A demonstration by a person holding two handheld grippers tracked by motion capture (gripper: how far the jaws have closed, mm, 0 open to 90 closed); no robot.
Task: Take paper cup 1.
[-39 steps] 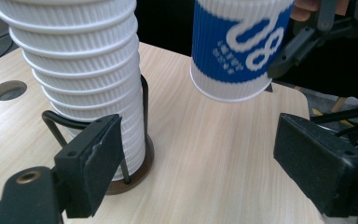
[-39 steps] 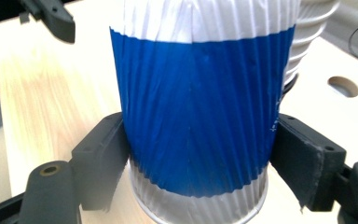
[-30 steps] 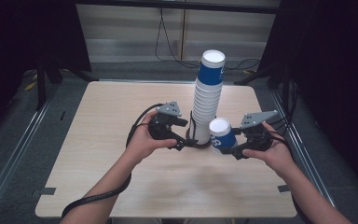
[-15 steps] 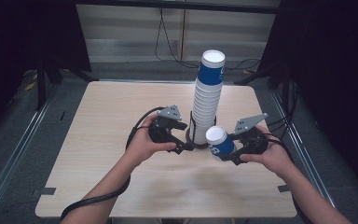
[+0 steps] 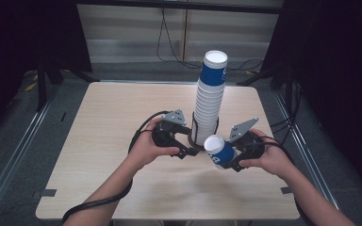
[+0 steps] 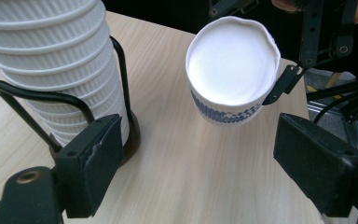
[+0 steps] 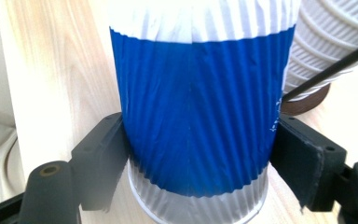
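Since the earlier high-view frames the right gripper [image 5: 230, 159] has carried its cup [image 5: 219, 150] leftward and toward the person, and the cup has tipped so that its white closed end now faces up and left. The left gripper [image 5: 188, 149] has stayed at the foot of the stack.

High view: the table [image 5: 113, 122] bears a tall stack of ribbed paper cups [image 5: 211, 99], white below and blue at the top, standing upside down in a black wire holder [image 5: 194, 128] on a dark round base. The left gripper, in the left hand [image 5: 146, 149], lies just left of that base with its jaws toward it. The right hand [image 5: 268, 157] holds the right gripper just right of the base; its jaws are clamped on the tilted blue and white cup, which lies close beside the foot of the stack.

Left gripper view: the two black jaws stand wide apart with bare table between them and nothing gripped. The left jaw lies against the wire holder [image 6: 51, 98] and the lowest white cups of the stack [image 6: 60, 60]. The single cup [image 6: 233, 70] appears ahead with its white bottom toward the camera, held by the far gripper's jaws.

Right gripper view: both pads [image 7: 102, 158] press on the ribbed blue wall of the cup [image 7: 196, 107], one on each side, near its white rim band. The stack [image 7: 326, 46] and its brown base [image 7: 307, 103] lie just behind at the right, crossed by a black wire of the holder.
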